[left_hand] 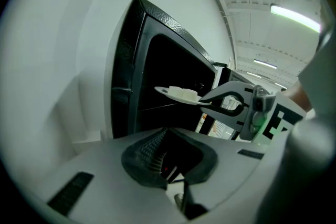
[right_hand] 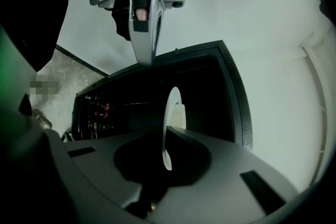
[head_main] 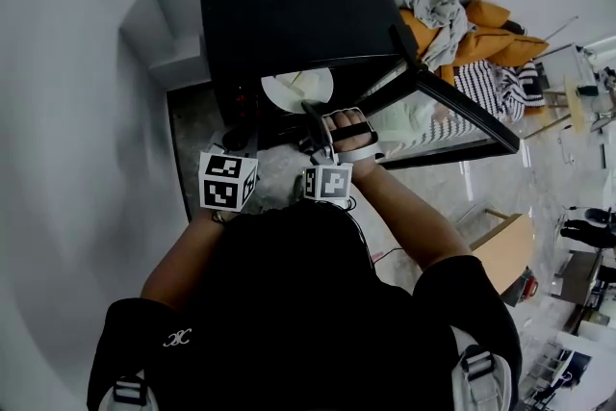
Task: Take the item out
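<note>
A black oven point(head_main: 289, 5) stands with its door point(head_main: 452, 115) swung open to the right. A white plate point(head_main: 296, 89) sits at the mouth of the cavity, level, with my right gripper point(head_main: 312, 109) shut on its near rim. In the left gripper view the plate point(left_hand: 176, 93) carries pale food pieces point(left_hand: 185, 93), and the right gripper point(left_hand: 211, 100) pinches its edge. The plate point(right_hand: 172, 113) runs edge-on between the jaws in the right gripper view. My left gripper point(left_hand: 163, 162) is shut on nothing beside the oven's left front; its marker cube point(head_main: 228, 180) shows in the head view.
A white wall point(head_main: 87, 111) runs close on the left. Behind the open door lie orange cushions with clothes point(head_main: 472, 29) and a striped cloth point(head_main: 500, 87). A wooden box point(head_main: 500, 250) stands on the marble floor at the right.
</note>
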The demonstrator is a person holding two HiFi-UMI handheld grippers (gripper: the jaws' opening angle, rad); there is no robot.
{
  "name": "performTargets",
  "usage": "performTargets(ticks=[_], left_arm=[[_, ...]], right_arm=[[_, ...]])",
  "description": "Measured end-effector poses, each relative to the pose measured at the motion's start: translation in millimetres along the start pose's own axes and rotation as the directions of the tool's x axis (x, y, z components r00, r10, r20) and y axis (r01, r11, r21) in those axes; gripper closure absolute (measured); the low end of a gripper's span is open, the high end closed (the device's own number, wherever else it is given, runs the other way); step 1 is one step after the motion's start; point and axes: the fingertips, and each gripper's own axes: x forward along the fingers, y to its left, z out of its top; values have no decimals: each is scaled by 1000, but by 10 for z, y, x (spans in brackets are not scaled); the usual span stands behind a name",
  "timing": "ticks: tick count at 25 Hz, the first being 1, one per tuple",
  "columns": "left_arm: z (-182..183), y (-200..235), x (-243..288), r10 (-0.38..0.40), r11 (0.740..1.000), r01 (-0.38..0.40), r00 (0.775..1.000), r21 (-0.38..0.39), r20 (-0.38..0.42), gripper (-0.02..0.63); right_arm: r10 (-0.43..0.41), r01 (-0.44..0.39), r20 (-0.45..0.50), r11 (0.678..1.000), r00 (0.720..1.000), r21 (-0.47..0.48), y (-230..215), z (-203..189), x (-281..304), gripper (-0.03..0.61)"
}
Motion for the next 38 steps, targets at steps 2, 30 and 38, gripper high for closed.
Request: performTargets(ticks=[2, 30, 38], left_arm=[[-12, -4, 24, -7, 1000, 7, 1000, 0, -5, 605], [5, -218, 322, -93, 995, 95, 995, 38, -47, 605], [7, -245, 364, -94, 994, 97, 994, 46, -49, 604]], right_arm=[[0, 0, 0, 1000, 1000, 1, -3, -4, -46, 560], [16, -18, 34, 998, 999, 62, 11, -112, -649, 561], [16, -20, 45, 996, 999, 87, 15, -158, -672, 561]])
